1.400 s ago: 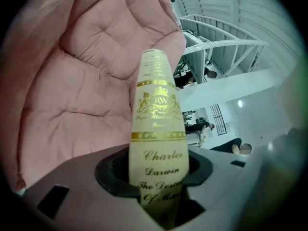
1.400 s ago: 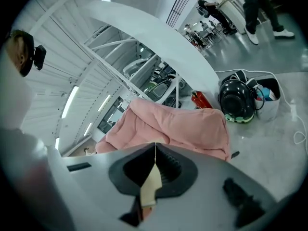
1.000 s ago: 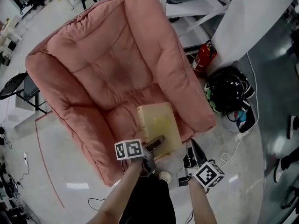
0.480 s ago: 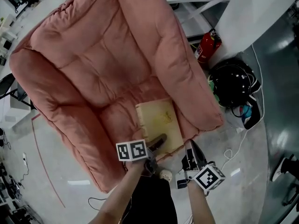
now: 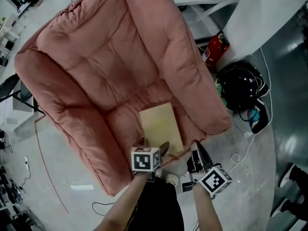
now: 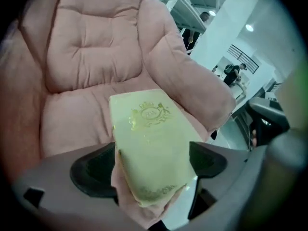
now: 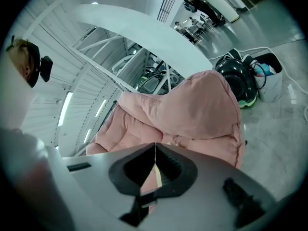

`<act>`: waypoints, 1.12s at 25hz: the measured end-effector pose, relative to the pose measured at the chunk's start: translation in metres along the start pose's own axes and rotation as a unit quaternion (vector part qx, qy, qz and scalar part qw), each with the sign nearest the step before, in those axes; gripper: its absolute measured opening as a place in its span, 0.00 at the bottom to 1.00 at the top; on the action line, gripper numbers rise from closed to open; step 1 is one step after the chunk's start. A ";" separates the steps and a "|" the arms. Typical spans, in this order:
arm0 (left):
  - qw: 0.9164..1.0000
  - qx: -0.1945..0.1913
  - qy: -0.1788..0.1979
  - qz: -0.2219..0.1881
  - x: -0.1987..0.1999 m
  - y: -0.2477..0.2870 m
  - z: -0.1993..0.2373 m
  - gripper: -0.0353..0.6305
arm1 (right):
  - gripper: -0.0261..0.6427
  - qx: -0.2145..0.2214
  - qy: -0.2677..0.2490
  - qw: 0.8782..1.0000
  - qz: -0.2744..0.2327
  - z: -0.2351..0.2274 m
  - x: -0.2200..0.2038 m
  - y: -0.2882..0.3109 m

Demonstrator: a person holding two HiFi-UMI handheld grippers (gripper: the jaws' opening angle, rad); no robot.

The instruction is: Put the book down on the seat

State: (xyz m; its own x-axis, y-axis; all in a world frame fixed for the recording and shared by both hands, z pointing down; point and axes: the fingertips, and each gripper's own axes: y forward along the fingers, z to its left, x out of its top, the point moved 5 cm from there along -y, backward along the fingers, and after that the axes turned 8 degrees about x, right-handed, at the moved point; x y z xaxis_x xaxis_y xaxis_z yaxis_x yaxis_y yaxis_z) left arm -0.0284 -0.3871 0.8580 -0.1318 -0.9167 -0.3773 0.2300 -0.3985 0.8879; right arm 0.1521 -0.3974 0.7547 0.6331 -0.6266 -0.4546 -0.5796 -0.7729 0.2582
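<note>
A pale yellow book [image 5: 161, 126] with a gold crest lies flat on the seat cushion of the pink armchair [image 5: 96, 71], near its front edge. In the left gripper view the book [image 6: 149, 138] reaches back between the jaws above the pink seat [image 6: 77, 119]. My left gripper [image 5: 151, 147] stands at the book's near end. Its jaws are opening, spread on either side of the book, and the pads do not press on it. My right gripper [image 5: 195, 150] hangs shut just off the chair's front right corner, empty, its tips [image 7: 155, 150] meeting.
A red fire extinguisher [image 5: 211, 52] and a black helmet-like bundle [image 5: 238, 93] sit on the floor right of the chair. A white cable [image 5: 240, 155] trails near my right gripper. A white table [image 5: 260, 18] stands at the back right, and a dark chair [image 5: 9, 88] at the left.
The left gripper's jaws have spread away from the book, which now rests on the seat by itself. The left marker cube has shifted slightly right and nearer. The right gripper has hardly moved.
</note>
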 end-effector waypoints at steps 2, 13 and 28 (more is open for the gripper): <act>1.000 0.006 -0.005 -0.011 0.003 -0.008 0.003 0.75 | 0.06 0.001 -0.002 1.000 -0.003 0.003 0.001 -0.001; 0.997 -0.036 -0.049 -0.039 0.003 -0.050 -0.001 0.74 | 0.06 0.002 -0.004 1.000 -0.006 0.026 -0.005 -0.018; 0.987 -0.015 -0.039 -0.157 0.031 -0.126 -0.014 0.07 | 0.06 -0.008 -0.046 0.999 0.015 0.067 0.006 -0.027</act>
State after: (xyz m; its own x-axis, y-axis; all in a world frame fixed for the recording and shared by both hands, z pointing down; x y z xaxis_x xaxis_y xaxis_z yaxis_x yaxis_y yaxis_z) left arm -0.0481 -0.3654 0.7309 -0.2737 -0.7433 -0.6105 0.1941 -0.6643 0.7218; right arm 0.1371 -0.3733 0.6883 0.5653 -0.6380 -0.5229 -0.5883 -0.7562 0.2865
